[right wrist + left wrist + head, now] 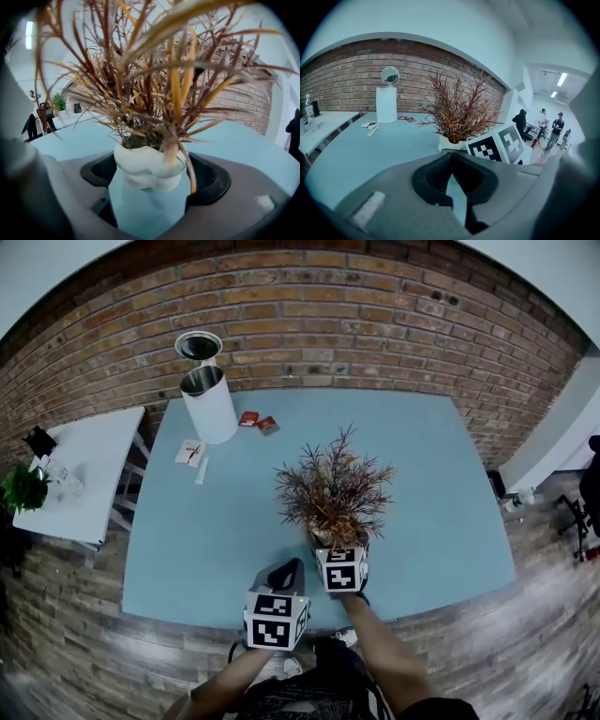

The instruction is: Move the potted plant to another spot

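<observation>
Left gripper [286,575], nearest the camera, is idling clenched and empty. Right gripper [150,176] is clasping the potted plant [333,491] by its white pot, seemingly resting near the blue table's [187,549] front edge. Relocation is pending.

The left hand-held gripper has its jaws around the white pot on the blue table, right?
No, wrong side: the right hand-held gripper has its jaws around the white pot on the blue table. The right gripper view shows the pot between them.
</observation>
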`<state>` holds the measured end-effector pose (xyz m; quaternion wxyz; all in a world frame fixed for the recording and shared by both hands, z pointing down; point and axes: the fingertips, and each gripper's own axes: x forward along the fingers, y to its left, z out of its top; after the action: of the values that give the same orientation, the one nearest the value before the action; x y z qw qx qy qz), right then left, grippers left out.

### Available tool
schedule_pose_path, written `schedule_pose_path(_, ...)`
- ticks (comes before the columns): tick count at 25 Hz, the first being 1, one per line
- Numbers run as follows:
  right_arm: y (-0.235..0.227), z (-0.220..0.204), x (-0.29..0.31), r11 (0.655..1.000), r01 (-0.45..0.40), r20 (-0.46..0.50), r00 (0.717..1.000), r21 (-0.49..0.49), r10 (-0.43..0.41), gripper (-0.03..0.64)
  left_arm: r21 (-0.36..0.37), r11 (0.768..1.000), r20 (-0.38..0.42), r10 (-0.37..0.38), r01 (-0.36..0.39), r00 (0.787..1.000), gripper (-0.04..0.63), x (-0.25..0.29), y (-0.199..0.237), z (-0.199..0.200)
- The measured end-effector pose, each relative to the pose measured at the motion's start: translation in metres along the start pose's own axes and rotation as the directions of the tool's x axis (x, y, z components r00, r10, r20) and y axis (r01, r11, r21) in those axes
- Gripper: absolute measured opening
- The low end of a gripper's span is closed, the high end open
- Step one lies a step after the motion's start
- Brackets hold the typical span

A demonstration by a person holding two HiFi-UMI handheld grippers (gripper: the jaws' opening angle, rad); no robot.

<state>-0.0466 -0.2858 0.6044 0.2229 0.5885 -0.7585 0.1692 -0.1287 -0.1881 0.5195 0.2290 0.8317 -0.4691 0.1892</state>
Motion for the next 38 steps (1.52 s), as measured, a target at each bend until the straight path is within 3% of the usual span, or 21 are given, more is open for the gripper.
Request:
schedule_pose_path(8, -0.011, 0.004, -0.009, 0.999, -0.012, 0.012, 1.0, -0.038, 0.012, 0.466, 0.002, 1.0, 0.009, 0.023, -0.023, 1.0, -0.006, 0.011, -0.016, 0.007)
schedule_pose_path(14, -0.014, -0.008, -0.005, 0.996, -0.082, 0.014, 0.996, -0.036, 0.082, 0.466, -0.011, 0.998, 0.014, 0.058, -0.058, 0.998, -0.006, 0.023, -0.025, 0.009)
schedule_pose_path(38, -0.106, -0.008, -0.029, 0.998, -0.037, 0.019, 0.999, -0.053, 0.038, 0.465, -0.016, 0.998, 0.005, 0.063, -0.063, 0.998, -0.006, 0.074, -0.088, 0.017)
